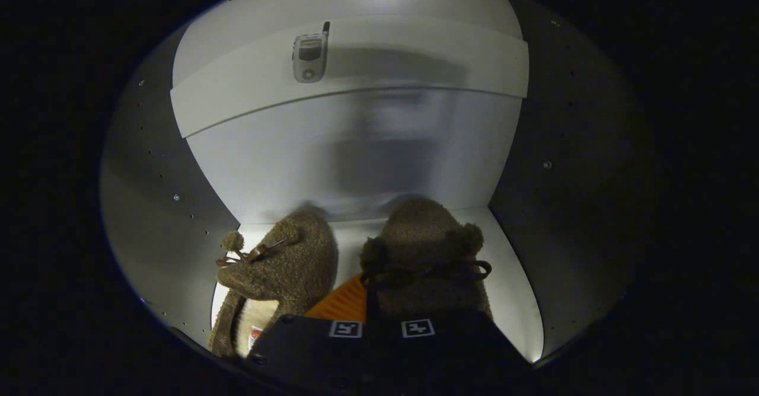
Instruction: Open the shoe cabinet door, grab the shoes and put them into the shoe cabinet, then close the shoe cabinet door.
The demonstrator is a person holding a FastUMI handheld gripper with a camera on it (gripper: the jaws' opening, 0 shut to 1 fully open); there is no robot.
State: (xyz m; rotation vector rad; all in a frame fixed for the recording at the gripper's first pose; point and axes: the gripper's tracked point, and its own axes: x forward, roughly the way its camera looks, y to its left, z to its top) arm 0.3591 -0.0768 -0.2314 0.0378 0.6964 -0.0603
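Note:
Two brown fuzzy slippers lie side by side on the white floor [510, 265] of the shoe cabinet. The left slipper [284, 265] has a pompom and a small bow, and its cream lining shows at the heel. The right slipper [427, 248] lies just ahead of my fingers, toe toward the back wall. My gripper [370, 304] is inside the cabinet, its fingers drawn close together on the inner edge of the right slipper's opening. That slipper's heel is hidden behind the gripper body.
A white shelf [415, 58] crosses above, and a small grey flip phone [309, 52] lies on it. The back wall [367, 147] is close behind the slippers. Grey side walls [160, 176] with rows of peg holes close in left and right.

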